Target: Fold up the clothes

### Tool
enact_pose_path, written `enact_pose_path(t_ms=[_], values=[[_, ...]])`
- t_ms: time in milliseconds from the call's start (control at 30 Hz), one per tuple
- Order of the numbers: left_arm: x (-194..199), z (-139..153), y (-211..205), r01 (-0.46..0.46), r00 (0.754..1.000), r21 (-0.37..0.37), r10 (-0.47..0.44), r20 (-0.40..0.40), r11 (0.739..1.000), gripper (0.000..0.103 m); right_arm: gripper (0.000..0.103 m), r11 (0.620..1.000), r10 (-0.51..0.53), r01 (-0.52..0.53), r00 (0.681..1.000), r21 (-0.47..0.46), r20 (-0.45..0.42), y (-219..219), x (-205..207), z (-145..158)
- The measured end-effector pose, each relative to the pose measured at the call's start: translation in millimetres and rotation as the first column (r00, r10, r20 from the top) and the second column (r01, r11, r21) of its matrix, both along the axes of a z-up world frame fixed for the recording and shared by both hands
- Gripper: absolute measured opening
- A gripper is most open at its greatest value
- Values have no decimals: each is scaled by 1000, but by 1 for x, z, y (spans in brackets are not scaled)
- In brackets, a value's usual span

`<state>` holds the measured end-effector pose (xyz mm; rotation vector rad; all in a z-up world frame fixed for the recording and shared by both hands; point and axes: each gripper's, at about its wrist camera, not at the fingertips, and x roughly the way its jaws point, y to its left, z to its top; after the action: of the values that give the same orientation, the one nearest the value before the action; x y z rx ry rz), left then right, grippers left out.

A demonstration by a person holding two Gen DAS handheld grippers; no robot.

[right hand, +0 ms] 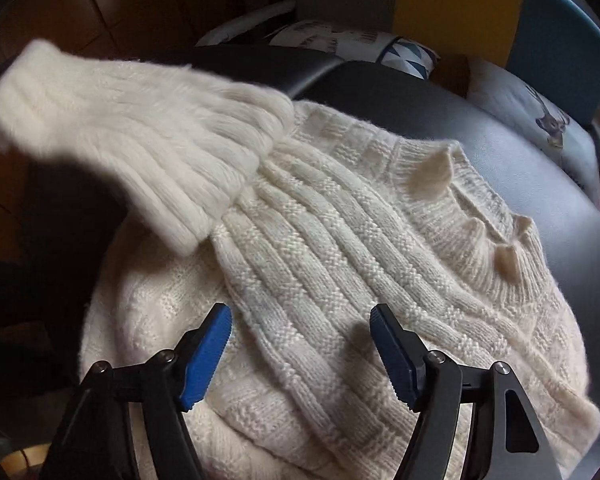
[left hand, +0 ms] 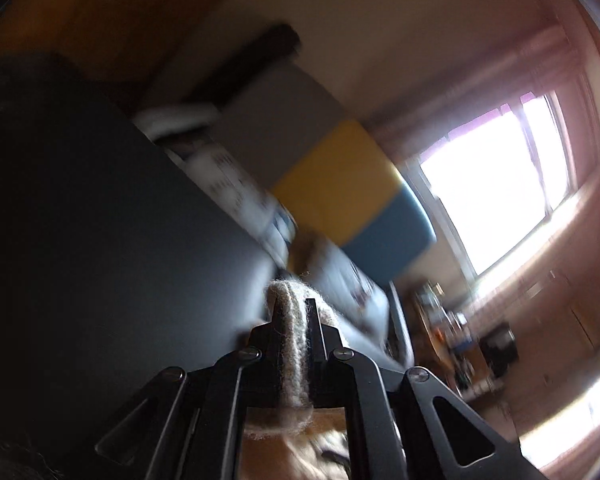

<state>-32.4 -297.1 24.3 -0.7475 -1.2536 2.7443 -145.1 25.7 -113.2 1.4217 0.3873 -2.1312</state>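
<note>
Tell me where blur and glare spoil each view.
Left wrist view: window blown out white, cushions and room smeared by motion blur, only the left gripper and its pinched knit sharp. Right wrist view: no glare, sweater crisp, lifted sleeve blurred.

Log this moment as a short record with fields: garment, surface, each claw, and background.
garment: cream knit sweater, spread out, ribbed neckline facing up
sleeve: ribbed cuff lifted and blurred above the body
surface: dark round table
left claw: shut on a strip of cream knit, raised, view tilted toward the room
right claw: open, blue pads apart, above the sweater, holding nothing
background: patterned cushions; bright window
</note>
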Motion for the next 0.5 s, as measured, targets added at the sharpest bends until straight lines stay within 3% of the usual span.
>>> enact_pose_path(t_ms=[67, 133, 167, 200, 267, 367, 500], values=[[3, -1, -13, -68, 998, -16, 68, 13, 998, 6, 72, 999, 32, -30, 999, 44, -28, -11, 2, -10], [-1, -9, -14, -86, 992, -70, 92, 83, 994, 6, 65, 996, 33, -26, 996, 83, -81, -16, 3, -17], [-3, -15, -9, -76, 989, -100, 88, 122, 992, 8, 47, 997, 29, -21, 995, 77, -100, -15, 4, -17], [-5, -22, -4, -64, 983, -130, 84, 161, 989, 11, 20, 998, 24, -16, 993, 69, -119, -14, 5, -16], [-8, -36, 6, -40, 973, -163, 75, 217, 986, 14, 16, 999, 6, -2, 993, 38, -122, -7, 3, -11], [-4, -49, 17, -26, 972, -113, 51, 228, 993, 20, 15, 996, -57, 52, 996, -79, -69, 16, -3, -3], [1, -48, 34, -43, 968, -134, 75, 239, 990, 20, 11, 968, -138, 128, 990, -218, -36, 55, -11, 26]])
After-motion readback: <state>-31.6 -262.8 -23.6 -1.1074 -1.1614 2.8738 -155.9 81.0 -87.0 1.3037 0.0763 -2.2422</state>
